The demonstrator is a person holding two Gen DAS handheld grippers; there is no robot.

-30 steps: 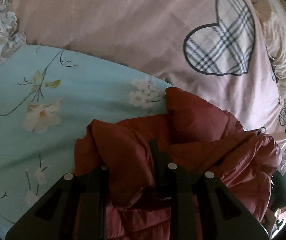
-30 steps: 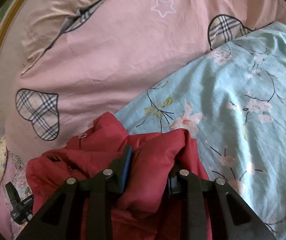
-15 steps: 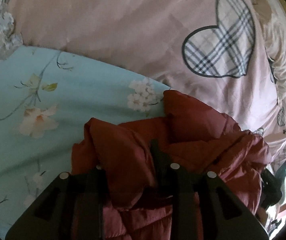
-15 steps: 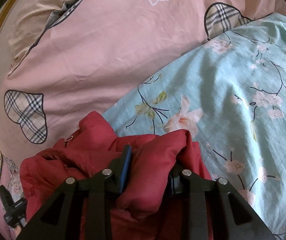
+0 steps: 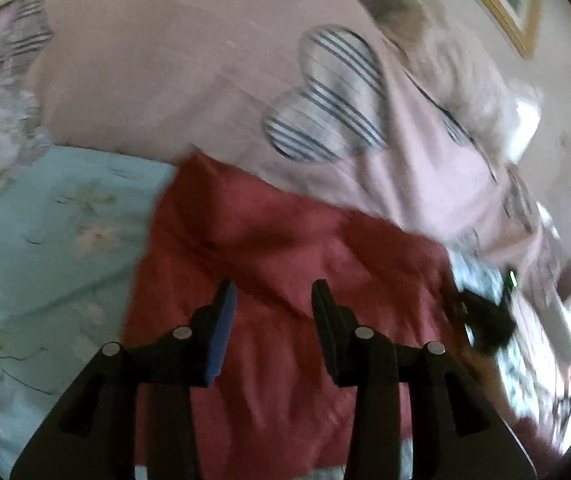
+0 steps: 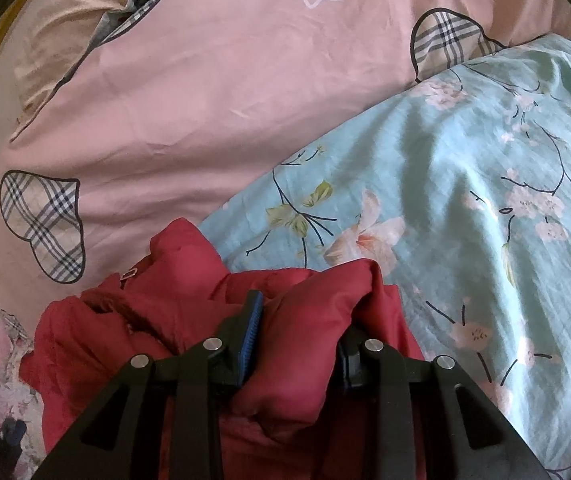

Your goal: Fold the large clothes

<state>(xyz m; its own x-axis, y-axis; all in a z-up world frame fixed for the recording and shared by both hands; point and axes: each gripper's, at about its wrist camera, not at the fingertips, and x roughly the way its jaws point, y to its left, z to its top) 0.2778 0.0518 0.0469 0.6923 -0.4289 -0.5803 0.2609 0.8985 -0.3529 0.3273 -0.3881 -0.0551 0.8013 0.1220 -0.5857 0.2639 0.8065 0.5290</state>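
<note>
A dark red puffy jacket [image 5: 285, 240] lies crumpled on the bed, where the pink quilt meets the blue floral sheet. In the blurred left wrist view my left gripper [image 5: 273, 286] hovers over it. Its jaws are opening and stand apart, and no fabric sits between the pads. In the right wrist view my right gripper [image 6: 301, 312] is shut on a thick fold of the jacket [image 6: 165, 312]. The fold bulges up between the fingers and hides the right fingertip.
A pink quilt [image 6: 225, 100] with plaid hearts covers the far side of the bed. A light blue floral sheet [image 6: 465, 200] spreads beside the jacket. A beige pillow [image 6: 65, 32] lies at the back. A framed edge [image 5: 497, 4] shows on the wall.
My left gripper has let go of the jacket fold, opened its jaws, risen and swung toward the quilt's heart patch. The right gripper still holds its fold and has barely moved.
</note>
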